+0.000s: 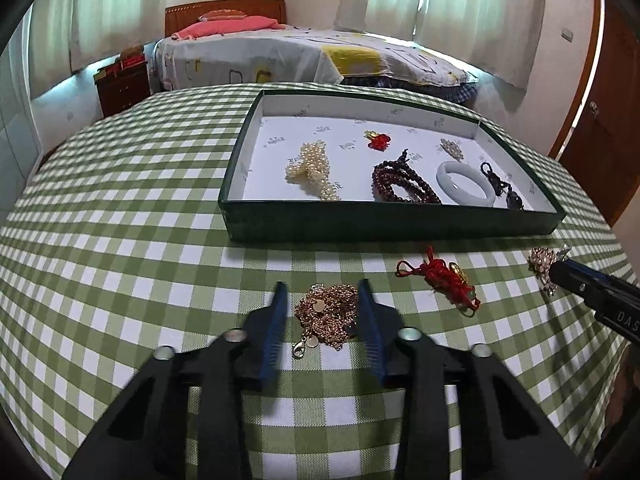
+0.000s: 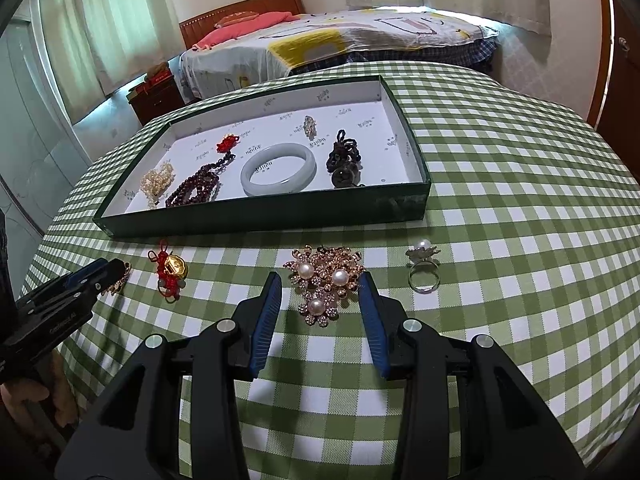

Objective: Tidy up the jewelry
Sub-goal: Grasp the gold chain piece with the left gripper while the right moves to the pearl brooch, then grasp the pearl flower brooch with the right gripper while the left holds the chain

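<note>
both hand-held grippers (jaws apart) over jewelry

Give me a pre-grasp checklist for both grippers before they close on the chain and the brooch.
1. Left gripper open: ok.
2. Gold chain between the left fingers: ok.
3. Right gripper open: ok.
4. Pearl brooch between the right fingers: ok, though it spreads almost as wide as the gap.
5. Fingers low enough to grip: cannot tell.
6. Free floor in the box for both pieces: ok.
</note>
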The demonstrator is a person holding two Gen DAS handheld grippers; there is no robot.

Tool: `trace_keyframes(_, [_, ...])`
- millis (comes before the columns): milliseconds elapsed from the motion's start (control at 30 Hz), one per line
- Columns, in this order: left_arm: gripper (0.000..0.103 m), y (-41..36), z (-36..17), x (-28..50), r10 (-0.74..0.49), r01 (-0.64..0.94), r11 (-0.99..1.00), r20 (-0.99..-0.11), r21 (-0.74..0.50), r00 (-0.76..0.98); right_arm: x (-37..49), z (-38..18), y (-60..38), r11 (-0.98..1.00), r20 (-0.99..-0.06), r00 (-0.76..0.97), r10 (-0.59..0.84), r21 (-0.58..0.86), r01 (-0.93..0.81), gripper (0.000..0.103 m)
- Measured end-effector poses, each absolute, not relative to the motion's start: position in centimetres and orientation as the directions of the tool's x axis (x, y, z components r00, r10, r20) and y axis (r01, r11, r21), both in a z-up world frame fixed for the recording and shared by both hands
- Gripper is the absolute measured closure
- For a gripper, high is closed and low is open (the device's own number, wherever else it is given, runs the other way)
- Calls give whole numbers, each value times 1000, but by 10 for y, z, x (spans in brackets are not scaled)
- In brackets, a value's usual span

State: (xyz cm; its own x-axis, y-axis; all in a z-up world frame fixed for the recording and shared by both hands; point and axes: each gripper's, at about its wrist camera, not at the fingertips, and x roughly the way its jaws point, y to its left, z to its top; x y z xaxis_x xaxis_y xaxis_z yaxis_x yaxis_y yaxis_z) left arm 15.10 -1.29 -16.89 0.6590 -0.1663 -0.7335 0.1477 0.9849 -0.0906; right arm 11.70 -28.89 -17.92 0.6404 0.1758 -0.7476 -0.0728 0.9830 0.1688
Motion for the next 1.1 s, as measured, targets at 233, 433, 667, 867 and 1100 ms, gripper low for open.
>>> trace_keyframes(233, [89, -12, -166, 148, -166, 146, 985, -722, -91, 672, 118, -180, -290, 983, -749, 639, 174, 169, -69, 64])
trace_keyframes(433, [90, -7, -157, 146, -156, 131, 987, -698, -90, 699, 123, -182, -290, 984, -752, 637, 170, 168, -63, 64])
trace_keyframes(667, [90, -7, -156, 144, -157, 130, 987, -696, -92, 701, 128, -185, -290, 986, -755, 637, 157, 161, -52, 63])
trace_keyframes(867, [90, -5, -155, 144, -159, 129, 987, -696, -97, 700, 134, -186, -289, 988, -755, 639, 147, 149, -51, 53])
trace_keyframes(1100, [90, -3, -155, 146, -158, 123, 987, -699, -100, 697, 140, -187, -280, 993, -755, 645, 116, 94, -69, 53])
